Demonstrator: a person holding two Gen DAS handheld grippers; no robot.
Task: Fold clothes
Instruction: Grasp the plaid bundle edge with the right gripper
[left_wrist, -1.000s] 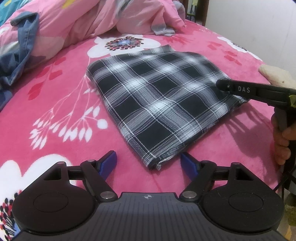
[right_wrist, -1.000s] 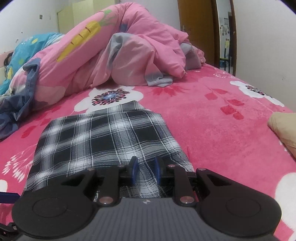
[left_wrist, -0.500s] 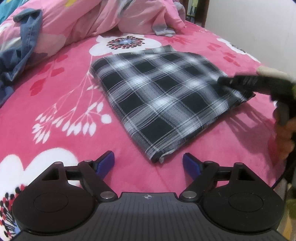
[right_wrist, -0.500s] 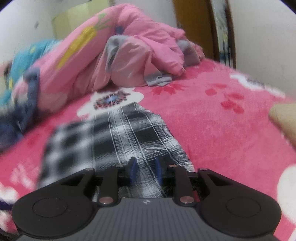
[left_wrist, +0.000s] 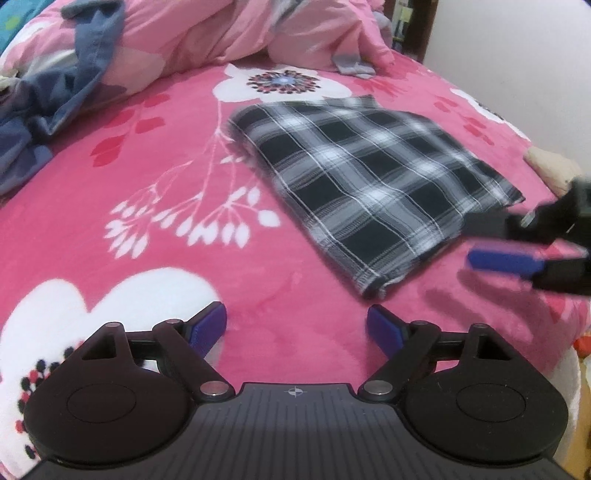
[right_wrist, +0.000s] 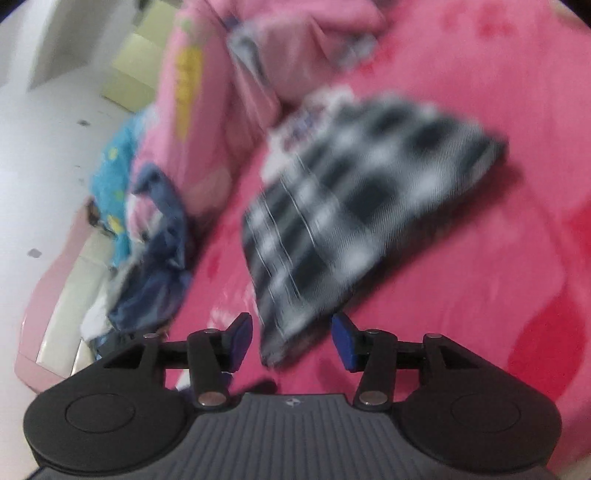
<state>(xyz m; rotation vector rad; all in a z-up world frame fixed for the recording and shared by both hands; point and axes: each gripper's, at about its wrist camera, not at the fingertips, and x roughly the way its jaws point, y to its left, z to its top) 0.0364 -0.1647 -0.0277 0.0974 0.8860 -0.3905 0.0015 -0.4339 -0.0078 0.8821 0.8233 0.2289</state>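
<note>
- Folded plaid shirt (left_wrist: 369, 184) lies flat on the bed (left_wrist: 147, 177), black and white check, on a bright pink blanket with white flower print.
- Shirt's near corner points toward the left hand-held gripper (left_wrist: 295, 326); its far edge lies just beside a big white flower on the blanket.
- Left hand-held gripper: jaws wide apart, nothing between them, blue fingertips (left_wrist: 208, 325) over bare pink blanket, near the shirt's near corner but not touching it.
- Right hand-held gripper (right_wrist: 293, 339): jaws have just been opening, now stand apart, pads not pressing on cloth; the shirt's corner sits just beyond the gap between them.
- Right wrist view is heavily blurred and tilted, so fine contact with the shirt edge cannot be told.
- From the left wrist view the right hand-held gripper shows at the right edge, blurred, blue pad beside the shirt's right edge, over the blanket.
- Pink duvet (left_wrist: 221, 29) heaped at the far side of the bed.
- Blue denim garment (left_wrist: 62, 96) crumpled at far left, partly on the duvet.
- Beige item (left_wrist: 550, 170) at the right edge of the bed, too blurred to tell what it is.
- White wall (left_wrist: 517, 55) far right.
</note>
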